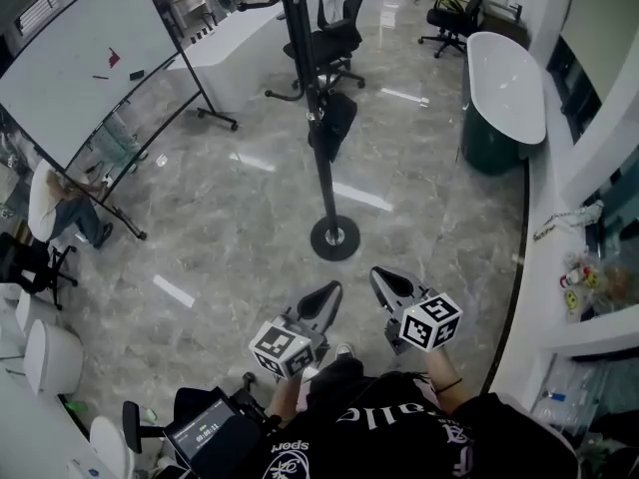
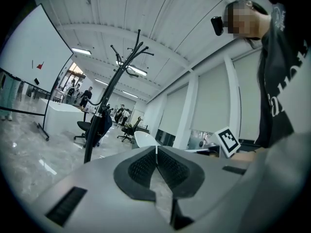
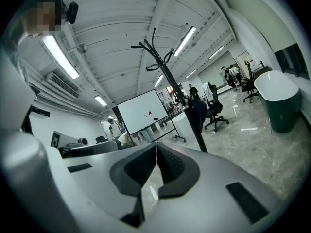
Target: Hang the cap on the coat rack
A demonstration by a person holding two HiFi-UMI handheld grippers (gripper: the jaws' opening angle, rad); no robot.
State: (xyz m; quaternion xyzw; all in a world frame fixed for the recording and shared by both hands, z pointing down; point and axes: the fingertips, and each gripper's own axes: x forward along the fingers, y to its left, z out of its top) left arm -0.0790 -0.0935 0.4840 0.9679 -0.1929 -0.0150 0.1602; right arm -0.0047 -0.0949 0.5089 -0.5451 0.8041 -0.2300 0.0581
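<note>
The black coat rack (image 1: 321, 158) stands on the marble floor ahead of me, its round base (image 1: 334, 238) just beyond both grippers. A dark, cap-like item (image 1: 332, 118) hangs partway up the pole; it also shows as a dark shape on the rack (image 2: 101, 125) in the left gripper view and on the pole (image 3: 198, 111) in the right gripper view. My left gripper (image 1: 327, 293) and right gripper (image 1: 382, 279) are held side by side, low and short of the base. Both have their jaws together with nothing between them, as seen at the left gripper (image 2: 156, 149) and the right gripper (image 3: 156, 147).
A wheeled whiteboard (image 1: 85, 58) stands at the left with a seated person (image 1: 55, 203) beside it. A white desk (image 1: 235, 48) and office chair (image 1: 334, 38) are behind the rack. A white-topped dark tub (image 1: 504, 83) and a curved shelf (image 1: 559, 228) line the right.
</note>
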